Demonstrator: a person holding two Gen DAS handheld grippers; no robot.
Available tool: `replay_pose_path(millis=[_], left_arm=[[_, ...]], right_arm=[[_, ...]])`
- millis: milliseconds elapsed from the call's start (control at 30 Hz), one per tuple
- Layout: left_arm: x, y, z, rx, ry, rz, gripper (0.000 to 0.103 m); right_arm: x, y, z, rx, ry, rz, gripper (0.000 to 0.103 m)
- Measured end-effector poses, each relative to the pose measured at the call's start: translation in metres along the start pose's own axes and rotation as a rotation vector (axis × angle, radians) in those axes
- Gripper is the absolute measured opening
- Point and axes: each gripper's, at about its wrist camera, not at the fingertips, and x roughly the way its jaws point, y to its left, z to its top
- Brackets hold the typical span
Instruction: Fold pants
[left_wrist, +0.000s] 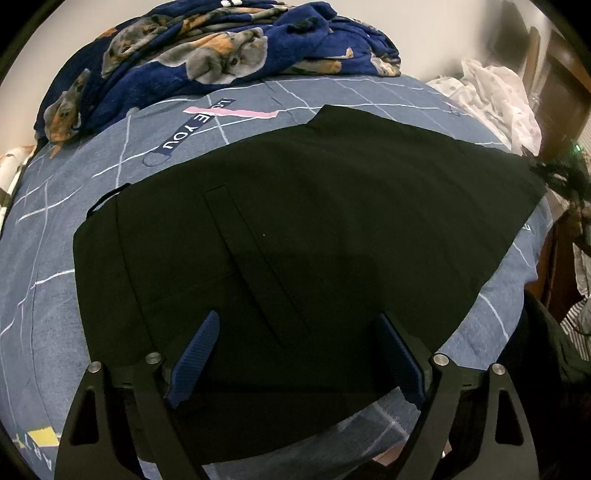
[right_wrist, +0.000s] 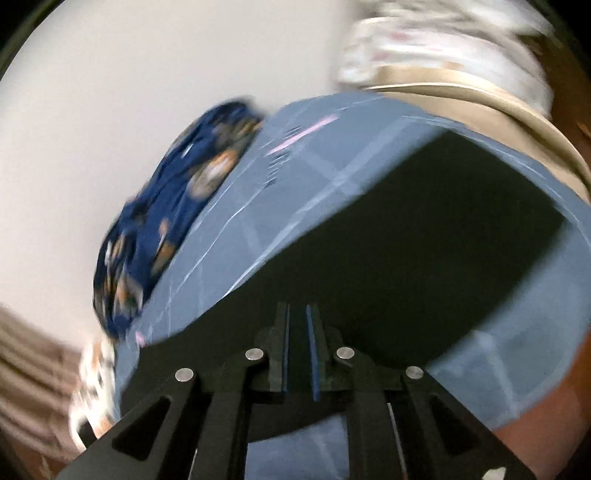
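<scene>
Your black woven pants (left_wrist: 314, 229) lie flat on the bed, on the grey-blue sheet with thin white grid lines (left_wrist: 55, 258), spread broad from the near edge toward the middle. A long welt pocket shows on top, and a waistband or belt loop pokes out at the left edge. Judging by the compact, blocky outline, they look already doubled at least once, with the legs stacked, though the fabric is too dark for you to count layers. What seems left is a further fold across the length to make a tidy packet, then a smoothing.

Your left claw (left_wrist: 295, 354) hovers over the near part of the pants with its blue-padded fingers (left_wrist: 195, 358) spread wide, gripping nothing. In the right wrist view your right claw (right_wrist: 299, 354) has its fingers drawn close together with only a slim gap, above the near edge of the pants (right_wrist: 406, 258); that view is blurred, so you cannot tell whether a thin layer of cloth is pinched there.

Beyond the pants, a dark blue fleece blanket printed with puppies (left_wrist: 207, 55) is heaped at the far side of the bed, and a crumpled white spotted cloth (left_wrist: 495, 96) sits at the far right.
</scene>
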Motion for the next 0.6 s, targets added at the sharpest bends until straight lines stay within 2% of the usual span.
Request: replay_pose_path(millis=[67, 200, 300, 367, 500, 600], left_arm=[[0.0, -0.002, -0.001, 0.001, 0.001, 0.006, 0.087], [0.001, -0.004, 0.0, 0.003, 0.008, 0.013, 0.087], [0.001, -0.004, 0.001, 0.002, 0.011, 0.014, 0.087], [0.001, -0.004, 0.001, 0.002, 0.015, 0.017, 0.088], [0.002, -0.006, 0.003, -0.006, 0.023, 0.019, 0.089], [0.004, -0.008, 0.003, -0.007, 0.027, 0.023, 0.091]], right_arm=[[0.025, 0.022, 0.006, -0.07, 0.077, 0.03, 0.012], [0.07, 0.055, 0.012, -0.215, 0.194, 0.013, 0.012], [0.094, 0.067, 0.017, -0.263, 0.241, -0.04, 0.011], [0.1, 0.059, 0.026, -0.26, 0.255, -0.073, 0.004], [0.089, 0.034, 0.05, -0.216, 0.222, -0.113, 0.003], [0.074, -0.002, 0.072, -0.135, 0.188, -0.14, 0.0]])
